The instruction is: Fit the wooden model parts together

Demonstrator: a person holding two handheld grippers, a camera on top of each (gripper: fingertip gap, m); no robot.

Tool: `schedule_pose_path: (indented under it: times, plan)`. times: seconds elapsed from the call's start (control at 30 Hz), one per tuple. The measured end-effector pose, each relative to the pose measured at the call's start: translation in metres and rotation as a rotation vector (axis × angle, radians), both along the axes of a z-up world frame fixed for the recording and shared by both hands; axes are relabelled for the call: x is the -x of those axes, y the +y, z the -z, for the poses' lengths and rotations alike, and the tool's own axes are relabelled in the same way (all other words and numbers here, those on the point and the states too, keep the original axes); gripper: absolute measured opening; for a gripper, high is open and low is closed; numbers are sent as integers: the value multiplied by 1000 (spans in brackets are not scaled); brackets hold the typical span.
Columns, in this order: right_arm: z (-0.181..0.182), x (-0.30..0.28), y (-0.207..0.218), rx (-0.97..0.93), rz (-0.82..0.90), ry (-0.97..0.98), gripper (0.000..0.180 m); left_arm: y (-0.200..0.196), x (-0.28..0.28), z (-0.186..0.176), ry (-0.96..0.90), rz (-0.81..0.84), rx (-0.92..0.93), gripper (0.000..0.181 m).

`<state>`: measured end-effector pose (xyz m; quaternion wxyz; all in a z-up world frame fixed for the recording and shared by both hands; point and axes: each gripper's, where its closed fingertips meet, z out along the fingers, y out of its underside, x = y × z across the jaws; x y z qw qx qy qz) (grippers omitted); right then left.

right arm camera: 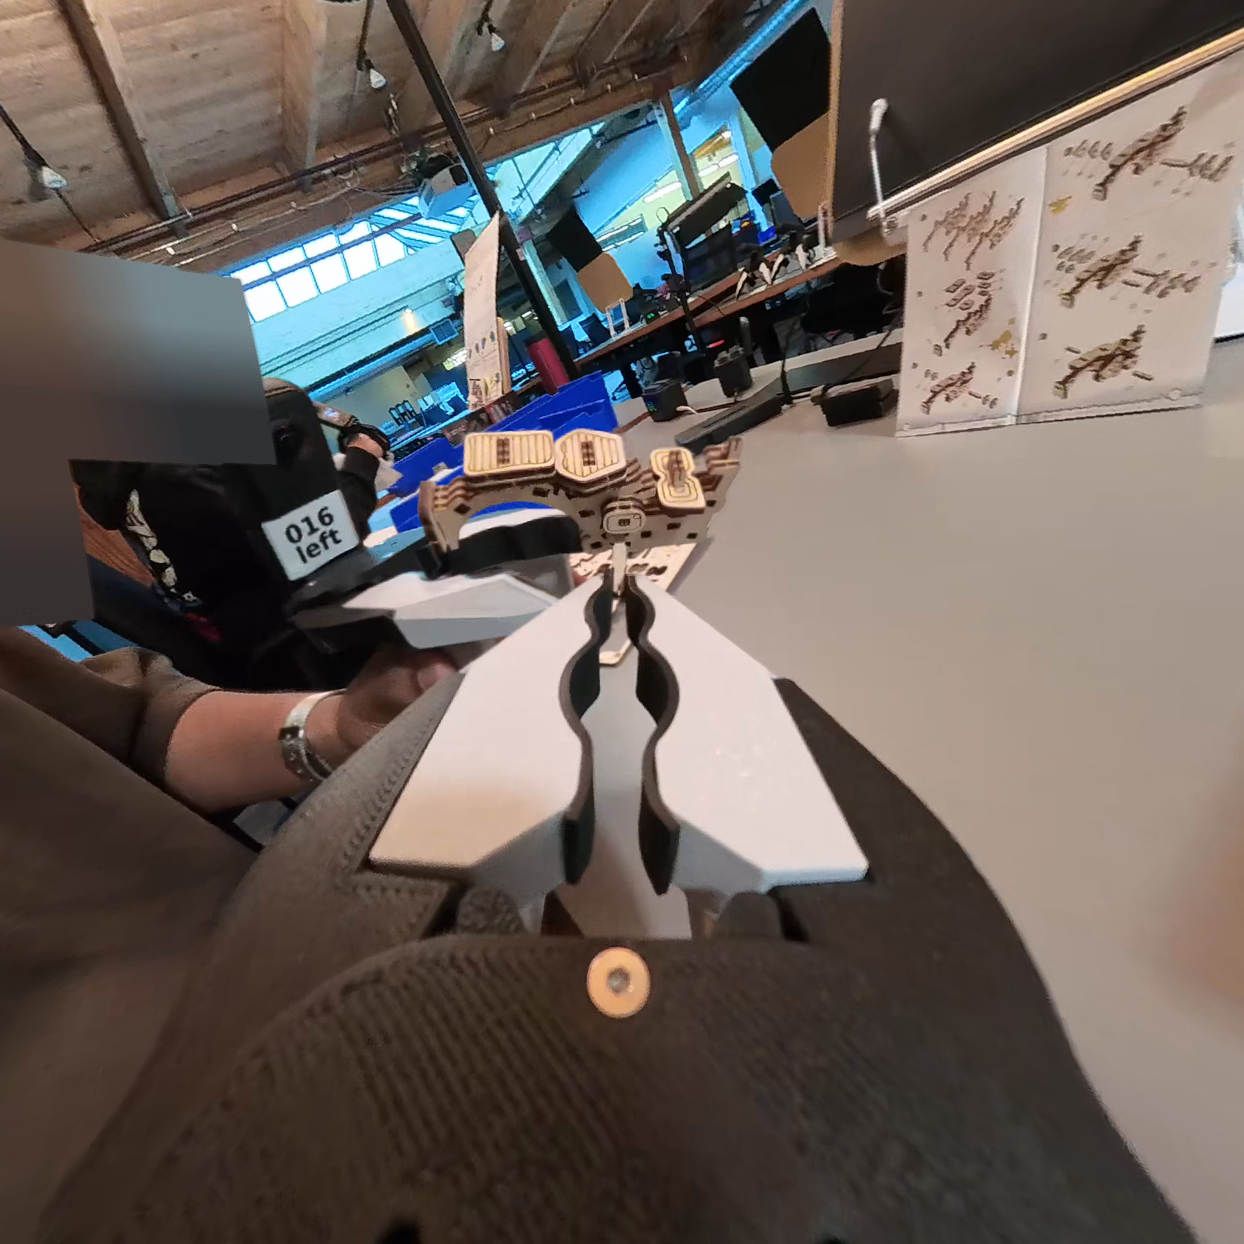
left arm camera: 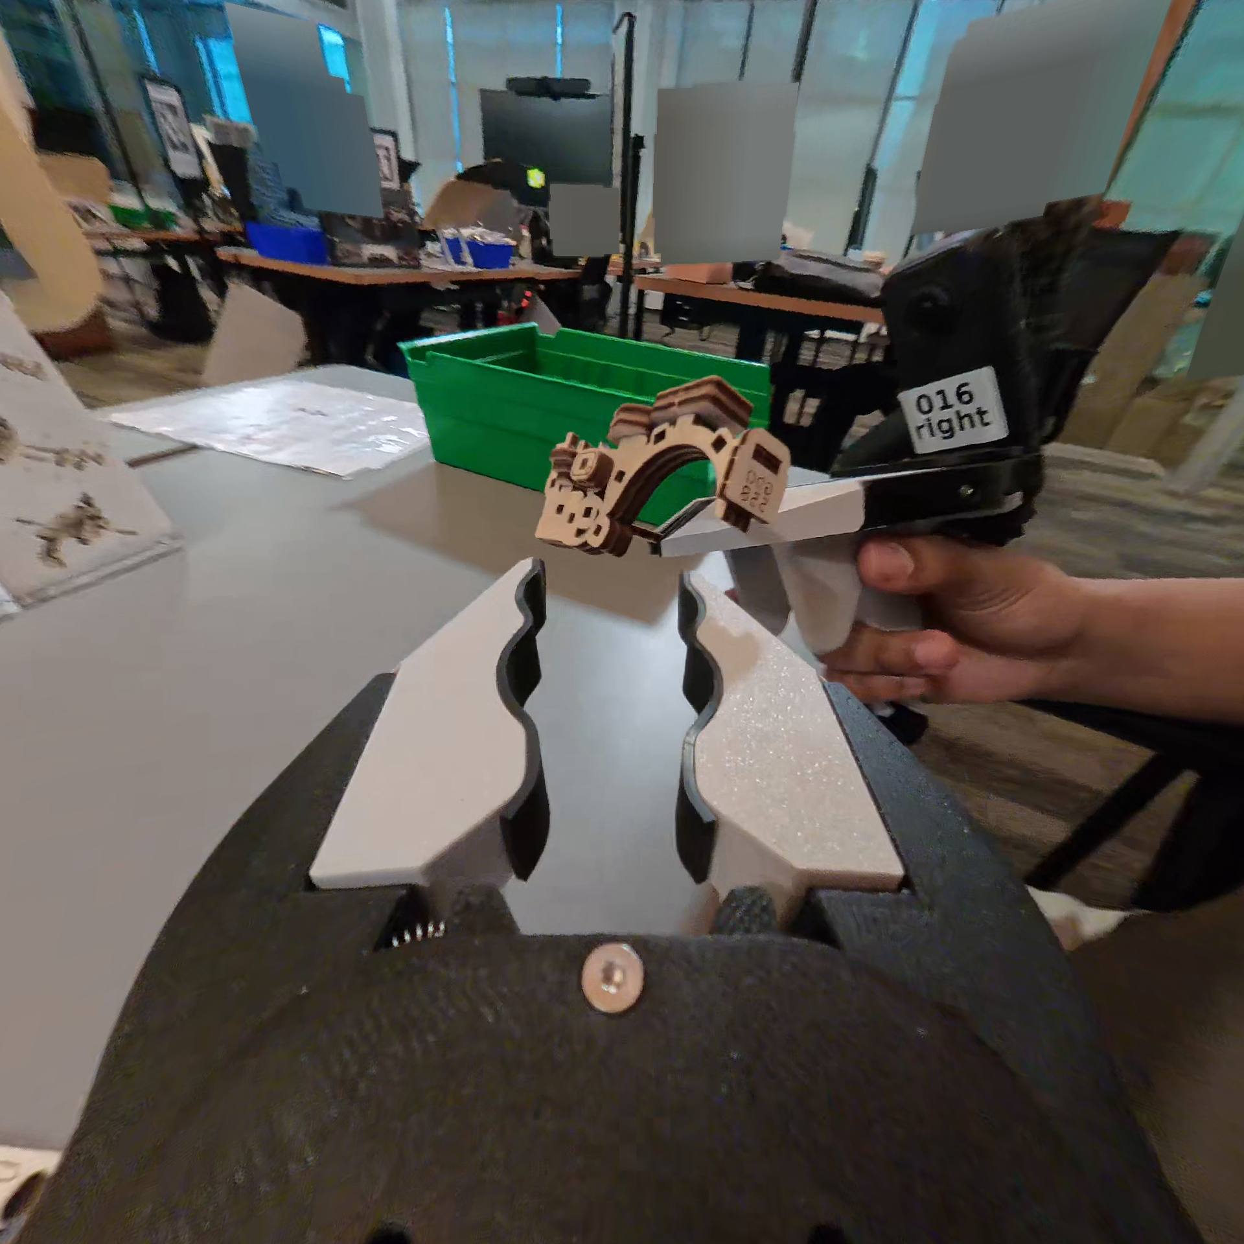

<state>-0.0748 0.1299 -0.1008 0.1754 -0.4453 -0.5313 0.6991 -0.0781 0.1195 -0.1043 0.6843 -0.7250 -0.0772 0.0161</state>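
The wooden model [left arm camera: 656, 471] is a partly built, arch-shaped assembly of layered light and dark plywood. My right gripper [left arm camera: 663, 538] comes in from the right, held by a hand, and is shut on a thin tab at the model's underside, holding it above the grey table [left arm camera: 202, 639]. In the right wrist view the model [right arm camera: 579, 491] stands just past my shut right gripper [right arm camera: 616, 589]. My left gripper [left arm camera: 609, 582] is open and empty, just below and in front of the model without touching it. It also shows in the right wrist view [right arm camera: 559, 569], to the left of the model.
A green bin [left arm camera: 511, 397] stands behind the model, with a plastic-covered sheet [left arm camera: 283, 421] to its left. Pictured instruction sheets [right arm camera: 1050, 283] stand at the table's far side. A flat wooden parts sheet [right arm camera: 649, 565] lies under the model. A blue bin [right arm camera: 559, 410] is beyond. Left and right tips are no more than a few centimetres apart.
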Motion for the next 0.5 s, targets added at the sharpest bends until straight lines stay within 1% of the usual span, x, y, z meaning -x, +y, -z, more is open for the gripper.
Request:
schedule_pose_path:
  times: [0.13, 0.23, 0.4, 0.5]
  plan:
    - [-3, -3, -13, 36, -48, 3, 1, -8, 1, -12, 171, -46, -37, 28]
    - [-9, -6, -18, 62, -69, 24, 1, -12, -4, -20, 268, -57, -65, 12]
    - [-14, -11, -24, 81, -100, 51, 1, -16, -8, -29, 321, -64, -102, 8]
    - [-17, -13, -26, 89, -108, 62, 1, -17, -10, -32, 406, -83, -95, 6]
